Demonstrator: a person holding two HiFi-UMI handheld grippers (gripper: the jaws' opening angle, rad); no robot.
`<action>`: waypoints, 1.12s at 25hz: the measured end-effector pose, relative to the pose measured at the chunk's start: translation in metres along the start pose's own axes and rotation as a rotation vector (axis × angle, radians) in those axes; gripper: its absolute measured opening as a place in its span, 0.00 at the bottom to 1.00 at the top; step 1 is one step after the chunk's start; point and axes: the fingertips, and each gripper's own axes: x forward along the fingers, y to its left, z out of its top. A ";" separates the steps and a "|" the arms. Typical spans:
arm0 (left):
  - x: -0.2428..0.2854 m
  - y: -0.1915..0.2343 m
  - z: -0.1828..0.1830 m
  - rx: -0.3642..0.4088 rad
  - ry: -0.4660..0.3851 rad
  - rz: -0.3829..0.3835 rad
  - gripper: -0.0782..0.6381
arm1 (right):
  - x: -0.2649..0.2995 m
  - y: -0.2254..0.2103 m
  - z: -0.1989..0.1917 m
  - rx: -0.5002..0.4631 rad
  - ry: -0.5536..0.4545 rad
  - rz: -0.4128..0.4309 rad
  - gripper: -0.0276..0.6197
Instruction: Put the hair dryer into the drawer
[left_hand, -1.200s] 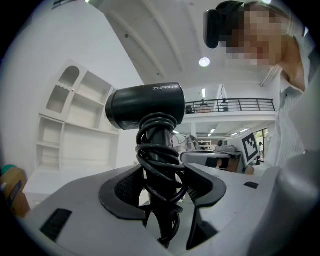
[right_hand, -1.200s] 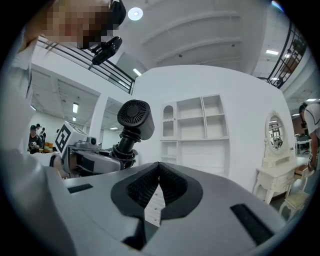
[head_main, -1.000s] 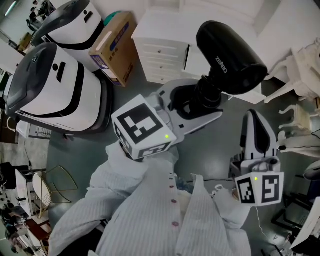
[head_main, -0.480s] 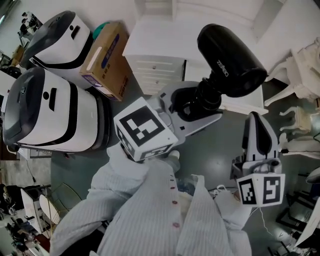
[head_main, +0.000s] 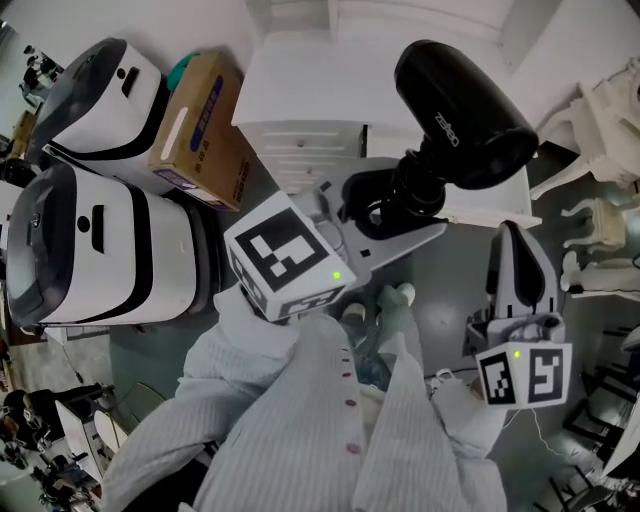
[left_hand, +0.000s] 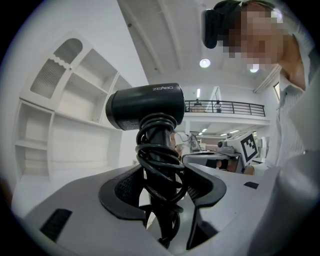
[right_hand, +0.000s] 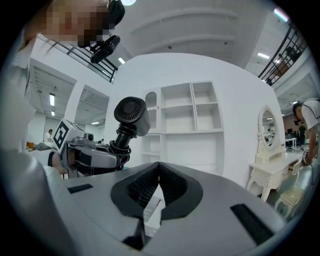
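Observation:
The black hair dryer (head_main: 460, 115) stands upright with its cord wound round the handle. My left gripper (head_main: 395, 205) is shut on that handle, and in the left gripper view the coiled handle (left_hand: 160, 165) sits between the jaws of my left gripper (left_hand: 162, 200). The dryer hangs over the edge of a white chest of drawers (head_main: 300, 140), whose drawers look closed from above. My right gripper (head_main: 510, 240) is lower right, apart from the dryer, its jaws together on nothing. From my right gripper (right_hand: 159, 172) the dryer (right_hand: 131, 115) and the left gripper (right_hand: 95, 157) show at the left.
Two large white-and-black machines (head_main: 90, 230) and a cardboard box (head_main: 200, 120) stand left of the chest. A white dressing table (right_hand: 272, 165) with a mirror and chairs (head_main: 610, 110) is on the right. White wall shelves (right_hand: 192, 125) rise behind. The person's feet (head_main: 390, 300) show on the grey floor.
The person has stepped toward the white chest, carrying both grippers along. The machines and the box have slid left in the head view. The dryer stays in the left gripper.

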 end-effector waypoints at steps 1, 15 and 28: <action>0.000 0.004 0.000 -0.002 0.000 -0.001 0.46 | 0.003 -0.001 0.000 0.000 0.002 -0.003 0.06; 0.054 0.059 -0.002 -0.018 0.003 0.026 0.46 | 0.064 -0.056 -0.005 -0.010 0.014 0.025 0.06; 0.140 0.153 0.015 -0.037 0.020 0.126 0.46 | 0.167 -0.149 0.007 -0.003 0.025 0.115 0.06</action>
